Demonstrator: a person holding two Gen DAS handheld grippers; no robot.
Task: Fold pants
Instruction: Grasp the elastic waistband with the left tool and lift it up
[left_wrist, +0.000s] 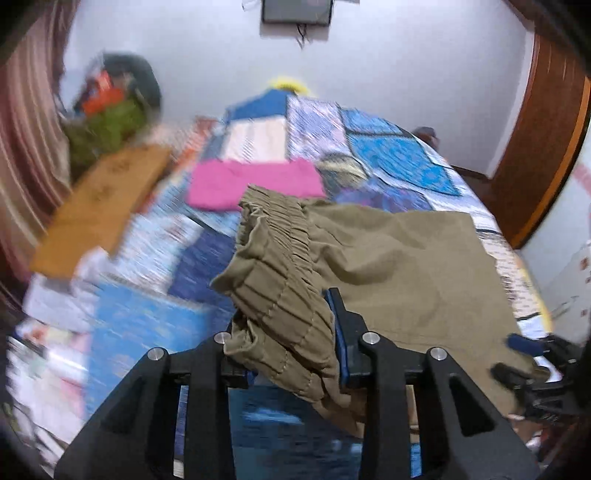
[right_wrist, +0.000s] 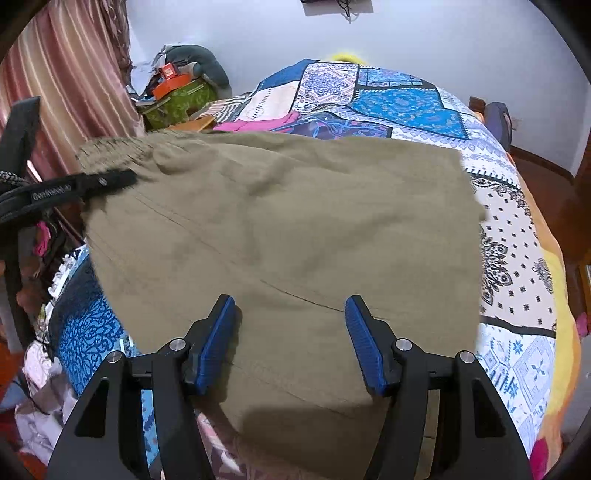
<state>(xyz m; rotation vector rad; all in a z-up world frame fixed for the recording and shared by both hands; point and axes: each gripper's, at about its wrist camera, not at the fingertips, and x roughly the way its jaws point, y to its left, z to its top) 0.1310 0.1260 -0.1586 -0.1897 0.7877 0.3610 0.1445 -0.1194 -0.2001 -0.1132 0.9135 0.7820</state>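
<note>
**Waistband gripped on the bed**

A patchwork bedspread (right_wrist: 406, 107) is covered by the olive pants (right_wrist: 280, 229). Their gathered waistband (left_wrist: 280, 266) is clamped and lifted by the left gripper (left_wrist: 291, 354). The right gripper (right_wrist: 291, 343) is held wide apart above the cloth, nothing pinched.

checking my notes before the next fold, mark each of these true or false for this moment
1. The left gripper is shut on the pants at the gathered waistband. True.
2. The right gripper is clamped on the pants. False: its jaws stand open over the fabric.
3. The pants are bright pink. False: they are olive; a pink garment lies beyond them.
4. The pants lie on a patchwork bedspread. True.
</note>
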